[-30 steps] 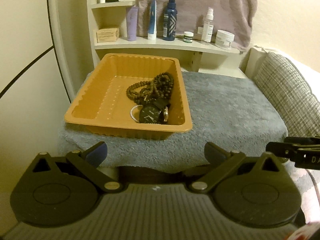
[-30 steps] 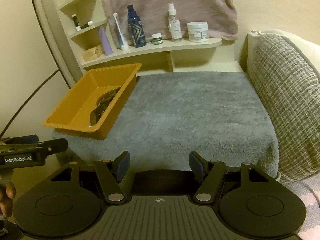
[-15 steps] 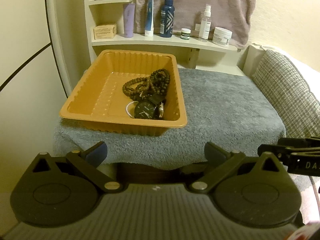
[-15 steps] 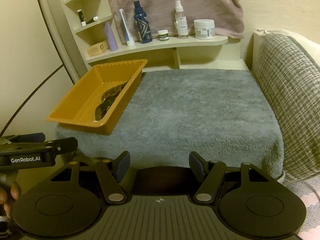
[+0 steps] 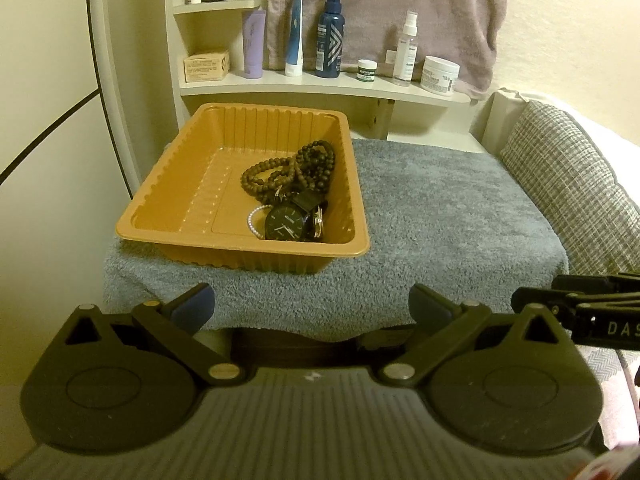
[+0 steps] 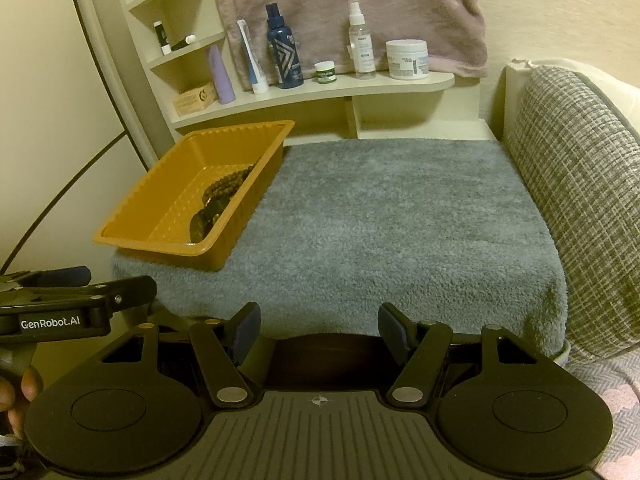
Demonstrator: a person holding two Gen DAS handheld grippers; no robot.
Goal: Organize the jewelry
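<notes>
Sitting back w/ both grippers, left gripper (image 5: 310, 306) & right gripper (image 6: 318, 322), jaws apart, empty; view pulled off slightly. Beads (image 5: 294, 174), watch (image 5: 286, 222) in tray (image 5: 160, 216) — prob. done.

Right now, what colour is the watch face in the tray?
Black watch face, clearest in the left wrist view.

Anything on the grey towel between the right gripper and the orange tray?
No. In the right wrist view, only bare grey towel lies between the open right gripper and the orange tray.
</notes>
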